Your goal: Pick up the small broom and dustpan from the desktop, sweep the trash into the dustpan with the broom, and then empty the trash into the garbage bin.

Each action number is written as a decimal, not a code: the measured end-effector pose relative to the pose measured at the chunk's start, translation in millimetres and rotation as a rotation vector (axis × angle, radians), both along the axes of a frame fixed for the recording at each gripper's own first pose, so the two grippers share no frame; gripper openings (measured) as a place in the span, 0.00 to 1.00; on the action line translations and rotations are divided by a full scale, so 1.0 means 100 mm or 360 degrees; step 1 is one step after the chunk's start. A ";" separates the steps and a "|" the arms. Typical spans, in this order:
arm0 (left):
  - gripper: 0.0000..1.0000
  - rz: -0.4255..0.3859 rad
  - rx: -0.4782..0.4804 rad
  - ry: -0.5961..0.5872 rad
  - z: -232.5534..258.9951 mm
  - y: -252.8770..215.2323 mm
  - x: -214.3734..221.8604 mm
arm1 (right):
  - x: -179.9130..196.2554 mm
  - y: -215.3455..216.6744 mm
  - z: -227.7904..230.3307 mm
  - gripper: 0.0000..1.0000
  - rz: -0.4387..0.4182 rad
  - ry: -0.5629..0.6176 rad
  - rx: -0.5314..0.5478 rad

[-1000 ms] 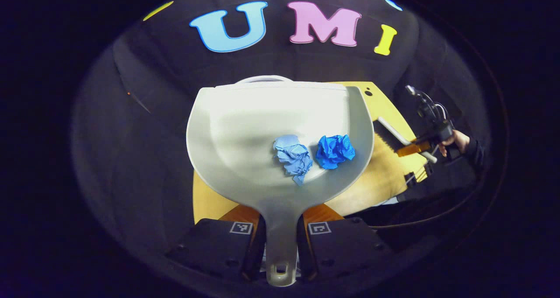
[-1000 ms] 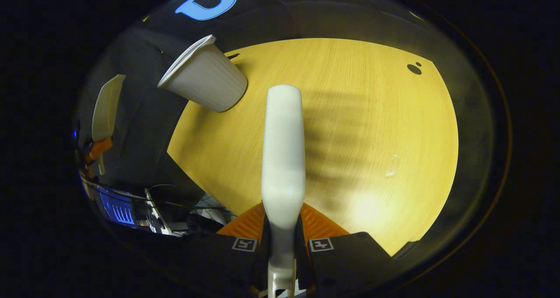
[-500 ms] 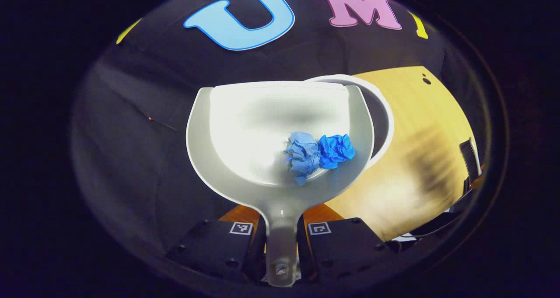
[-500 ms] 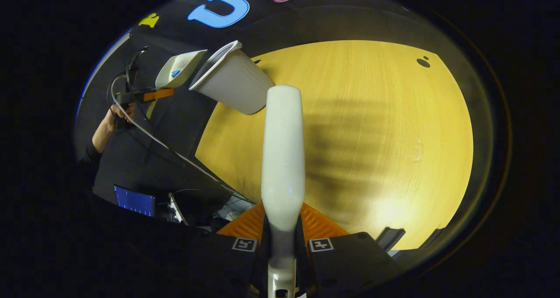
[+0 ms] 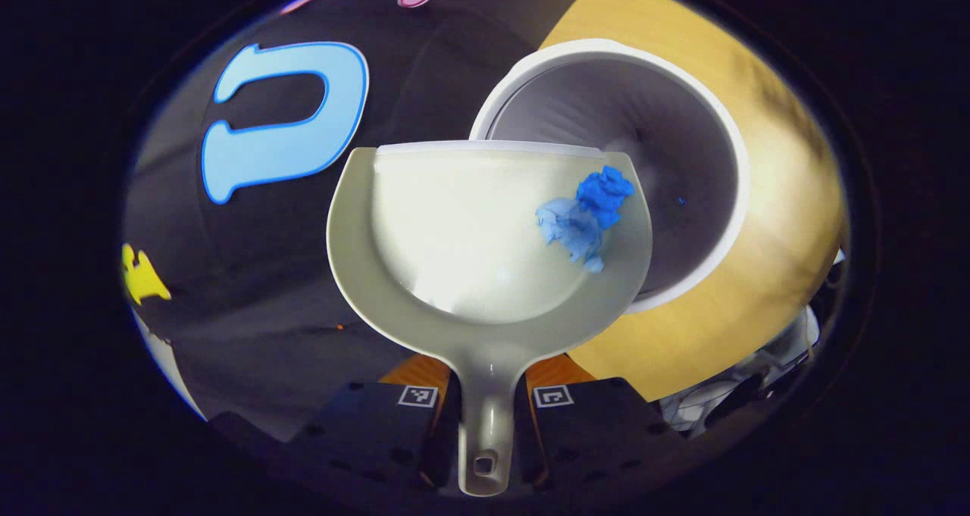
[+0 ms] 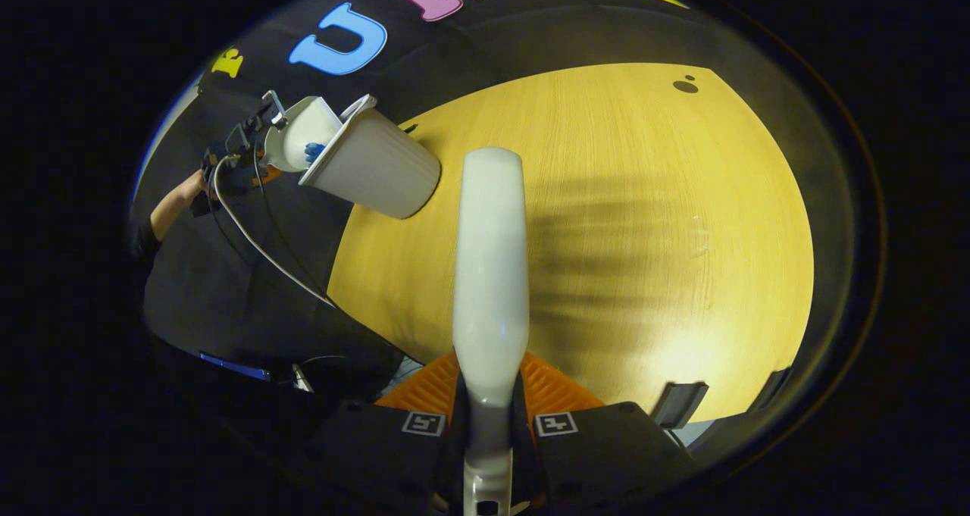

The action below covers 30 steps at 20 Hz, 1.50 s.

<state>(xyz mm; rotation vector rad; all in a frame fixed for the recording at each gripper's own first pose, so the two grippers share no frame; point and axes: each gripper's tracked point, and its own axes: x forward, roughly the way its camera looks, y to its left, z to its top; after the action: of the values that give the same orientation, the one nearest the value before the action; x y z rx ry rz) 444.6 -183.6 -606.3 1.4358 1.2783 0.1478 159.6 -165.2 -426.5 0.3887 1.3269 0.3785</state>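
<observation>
My left gripper is shut on the handle of the white dustpan. The pan tilts toward the open mouth of the white garbage bin, and two crumpled blue paper balls slide along its right side near the lip. My right gripper is shut on the white broom handle, held above the wooden desktop. In the right gripper view the bin stands at the desk's left corner with the tipped dustpan over its rim.
A person's hand and a trailing cable show at the left of the right gripper view. The bin sits at the desk's edge, with black cloth beyond it.
The dustpan has swung over the bin and tipped further. The blue paper balls slid from the pan's middle toward its lip. The broom has stayed held over the desk.
</observation>
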 end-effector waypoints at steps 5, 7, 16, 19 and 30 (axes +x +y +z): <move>0.30 -0.0089 0.0136 0.0108 -0.24 -0.04 -0.16 | -0.05 -0.06 -0.05 0.29 -0.0010 0.0015 -0.0010; 0.30 -0.0115 0.0150 0.0072 -0.23 0.01 -0.19 | -0.06 -0.09 -0.08 0.24 -0.0027 0.0016 -0.0020; 0.27 0.0090 -0.0511 -0.0580 -0.34 -0.26 -0.01 | 0.33 0.01 0.09 0.28 -0.0309 -0.0066 0.0017; 0.29 0.0083 -0.0784 -0.0754 -0.39 -0.46 0.10 | 0.47 0.01 0.20 0.28 -0.0463 -0.0082 0.0090; 0.30 0.0323 -0.1692 -0.0592 -1.81 -2.32 -0.62 | 0.17 -0.20 -0.24 0.28 -0.0370 0.0004 -0.0277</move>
<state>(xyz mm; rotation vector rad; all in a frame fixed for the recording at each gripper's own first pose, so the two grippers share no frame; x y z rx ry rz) 382.7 -415.3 -787.5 0.3422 0.9345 -0.1222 176.6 -185.5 -450.1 0.3920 1.2899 0.0677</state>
